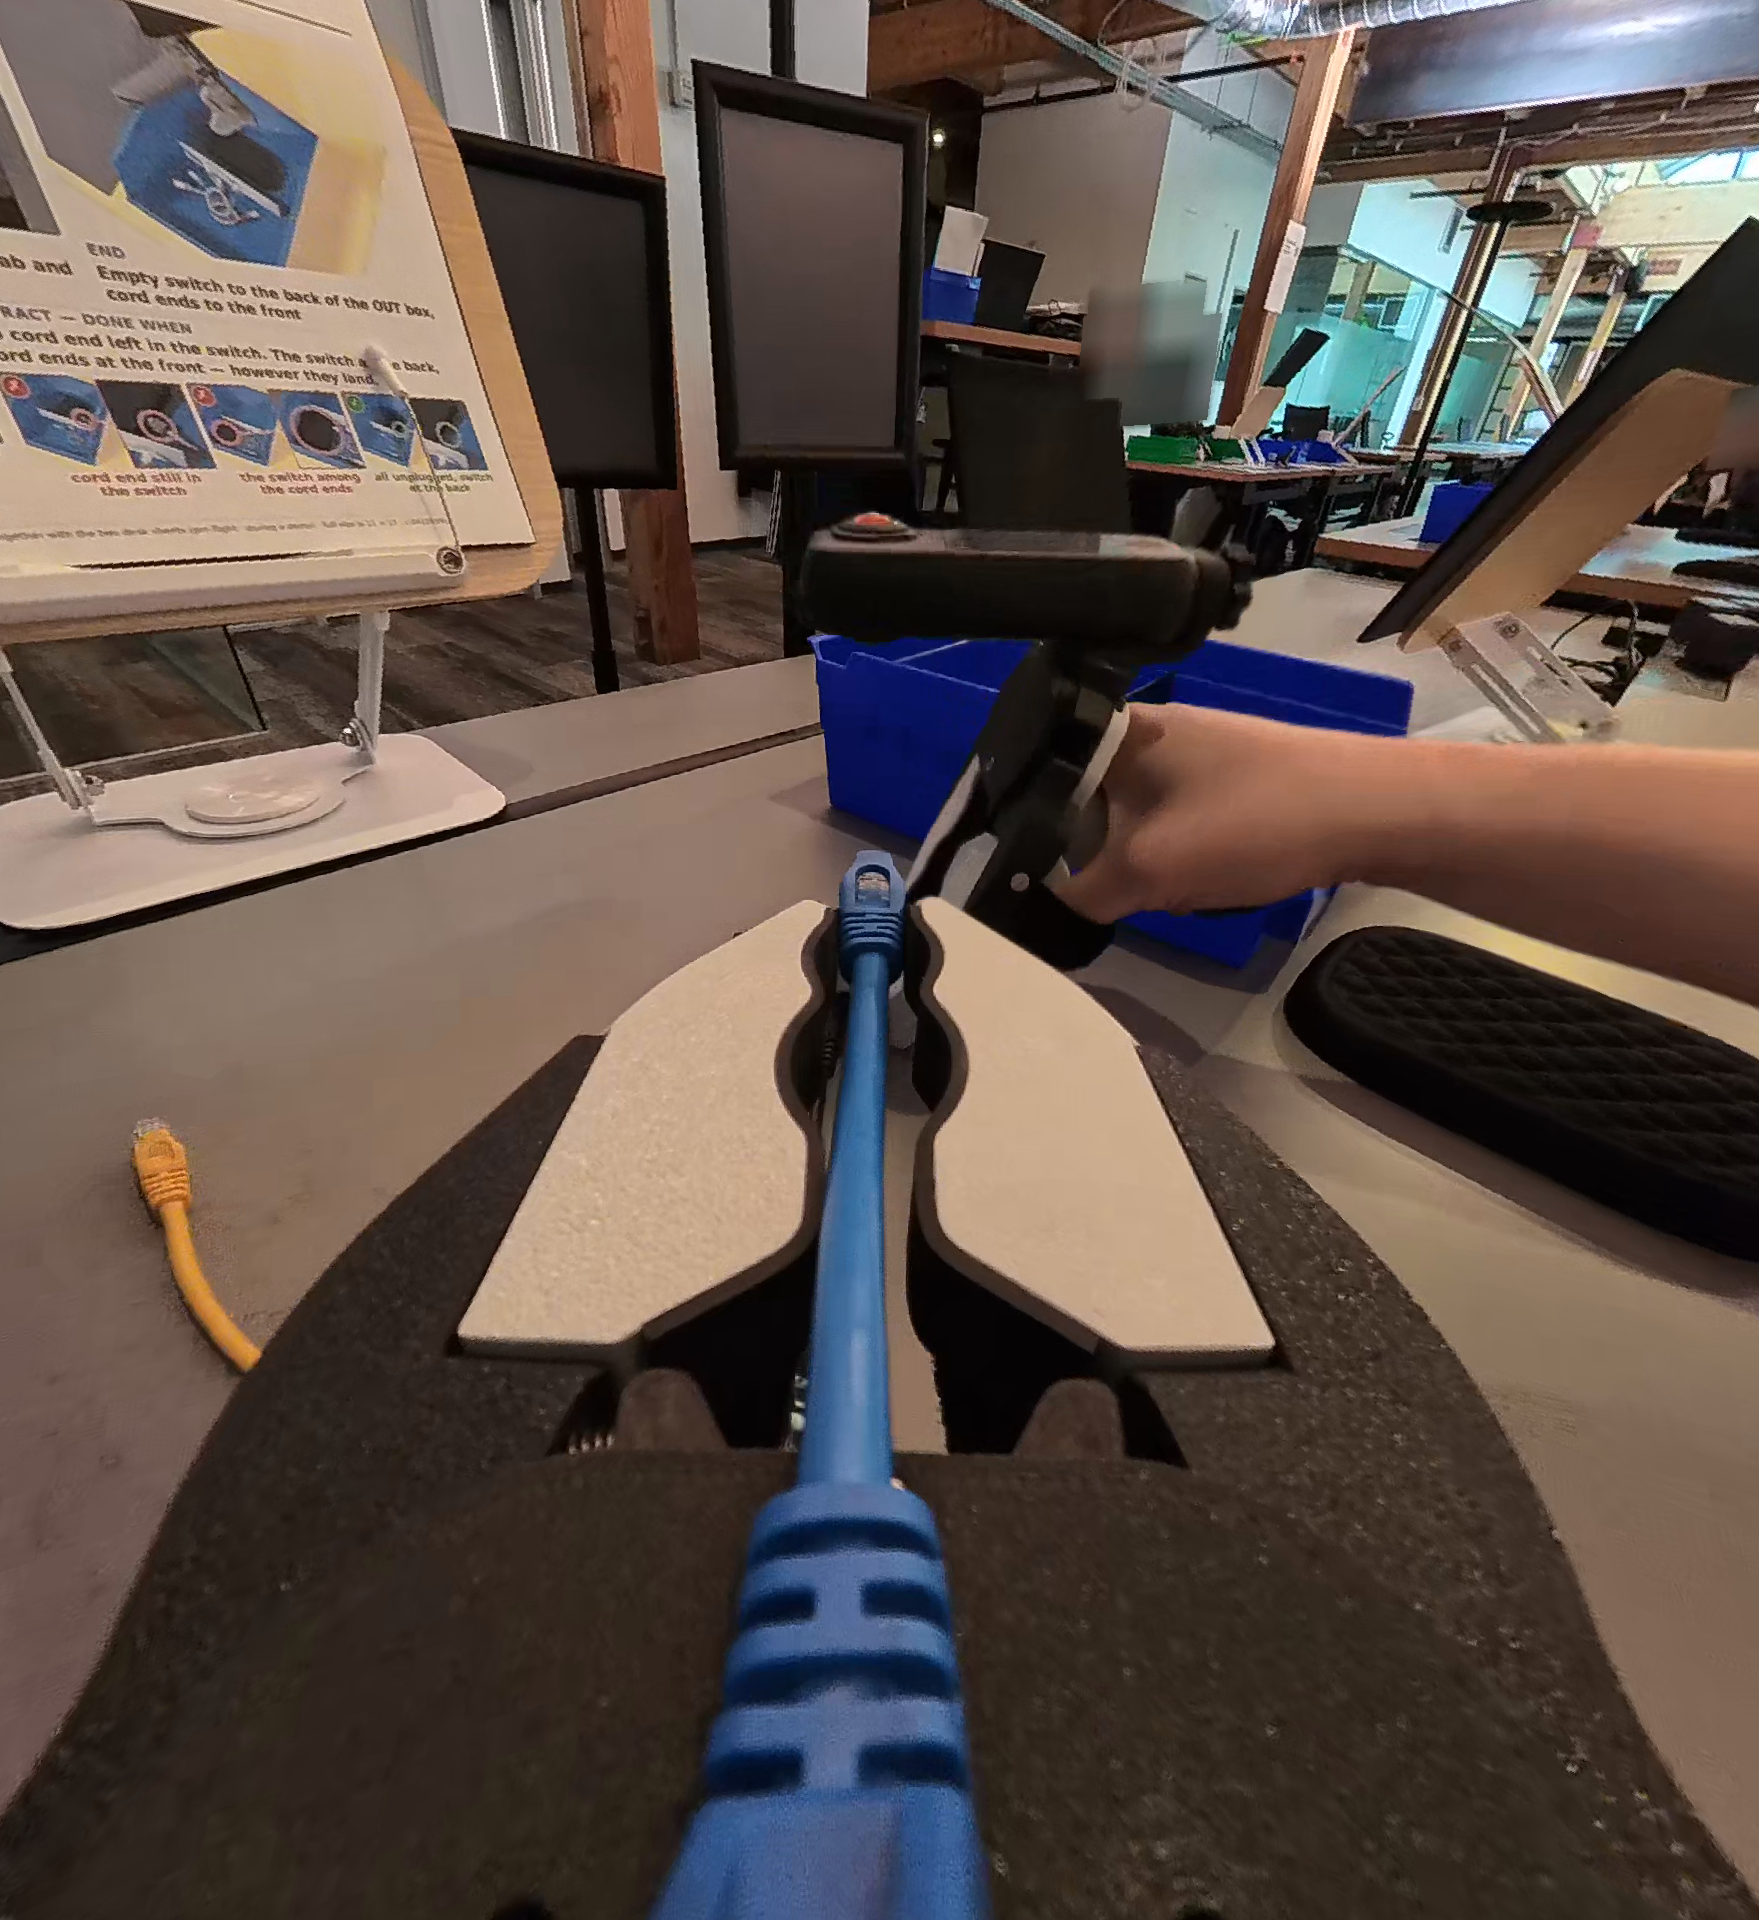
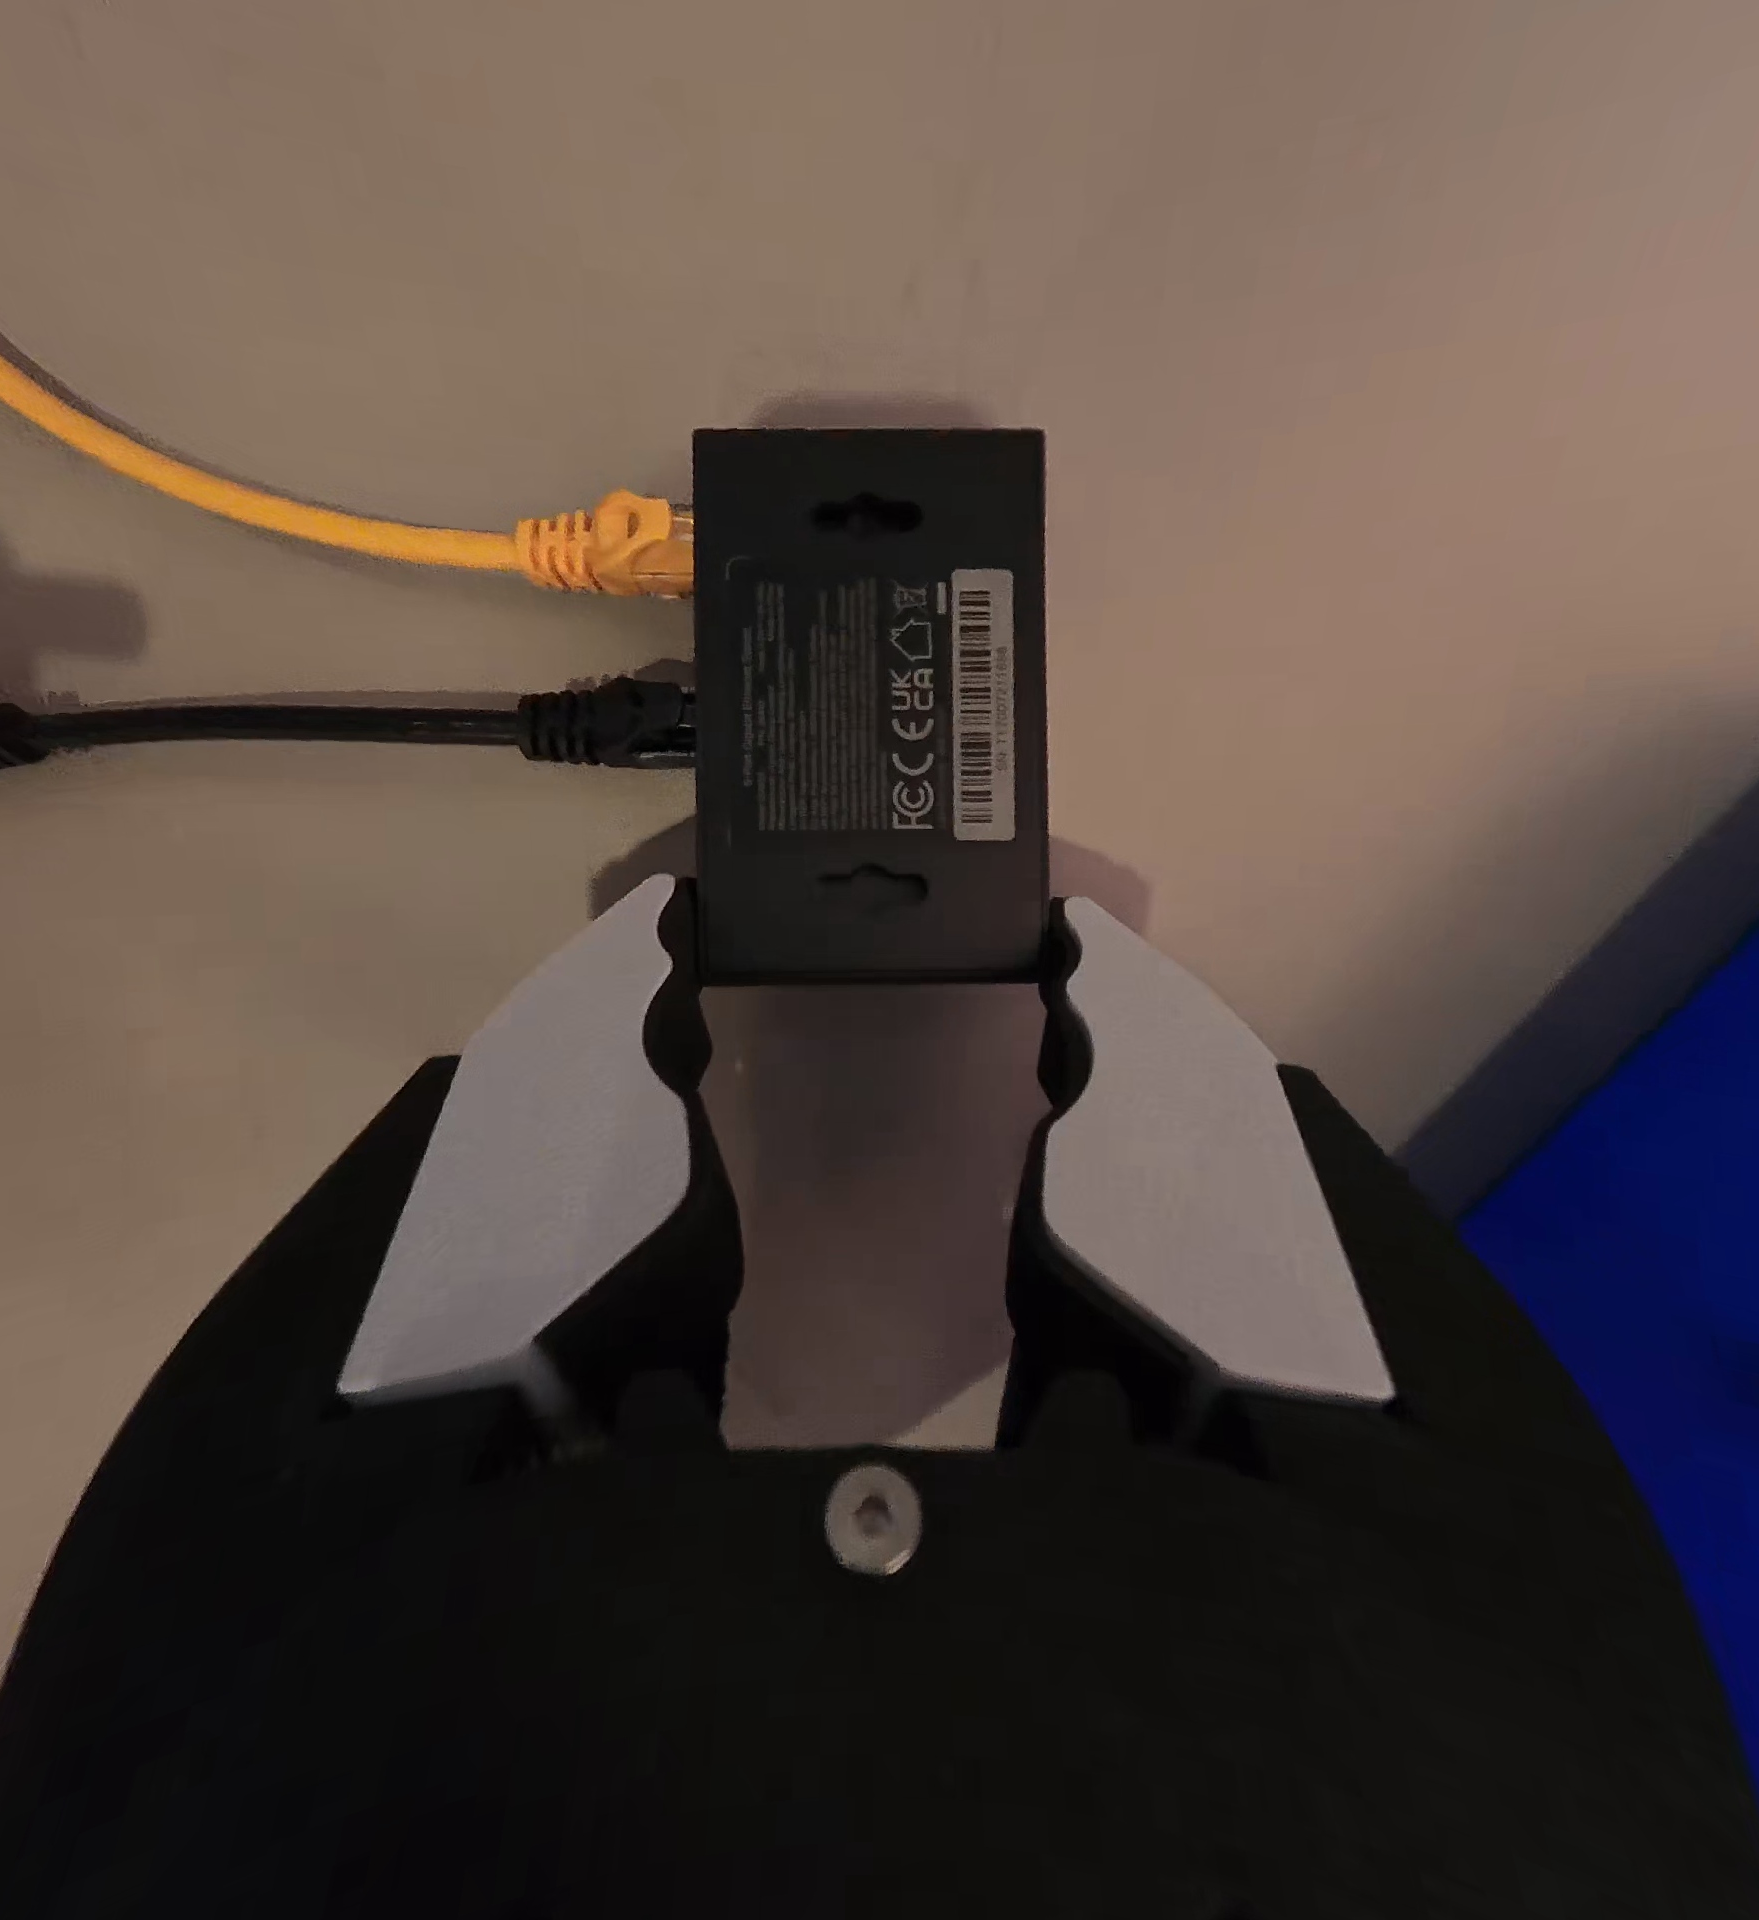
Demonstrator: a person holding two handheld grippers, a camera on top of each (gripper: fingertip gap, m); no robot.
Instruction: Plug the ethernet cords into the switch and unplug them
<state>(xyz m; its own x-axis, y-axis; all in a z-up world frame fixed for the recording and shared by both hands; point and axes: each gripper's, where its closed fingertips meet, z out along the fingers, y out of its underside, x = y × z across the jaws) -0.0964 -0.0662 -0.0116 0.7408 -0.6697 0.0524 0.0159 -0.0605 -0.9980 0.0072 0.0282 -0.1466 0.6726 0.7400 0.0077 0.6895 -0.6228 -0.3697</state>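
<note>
Pinching the blue cord (image 1: 859, 1164) just behind its plug, the left gripper (image 1: 867, 935) is closed on the boot, the connector poking out ahead of the fingertips; that stiff moulded boot looks the right hold, since the cable behind would flex. The right gripper (image 2: 867, 914) clamps the near end of the black switch (image 2: 870, 707), probably light, hard and slick, underside up. To its left, the yellow cord (image 2: 610, 545) and black cord (image 2: 605, 717) sit plugged in, lying on the counter (image 2: 1270, 312).
</note>
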